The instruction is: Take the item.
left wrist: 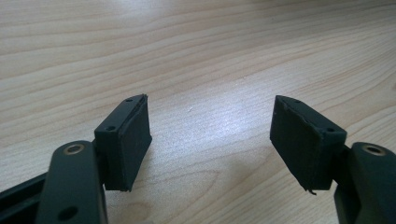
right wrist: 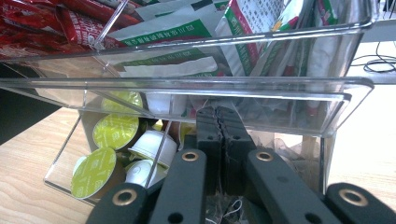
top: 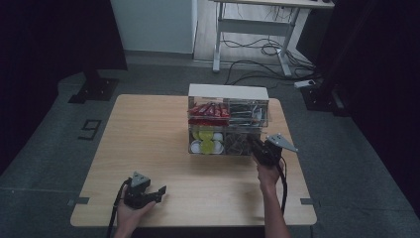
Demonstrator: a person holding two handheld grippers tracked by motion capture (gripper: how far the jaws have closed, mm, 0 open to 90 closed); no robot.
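Your right gripper (top: 254,144), right of centre in the high view, has its fingers pressed together inside the clear organizer's (top: 228,124) lower right bin, while your left gripper (top: 159,192), lower left, rests fingers spread over the bench (top: 148,144).

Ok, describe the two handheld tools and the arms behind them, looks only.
Both tools are black. The left tool and the right tool each carry a grey three-cornered plate on top and trail a black cable. Up close, the left tool's flat rectangular pads sit on arms with brass-coloured pivot rivets; the right tool has the same rivets. The forearms show no sleeves.
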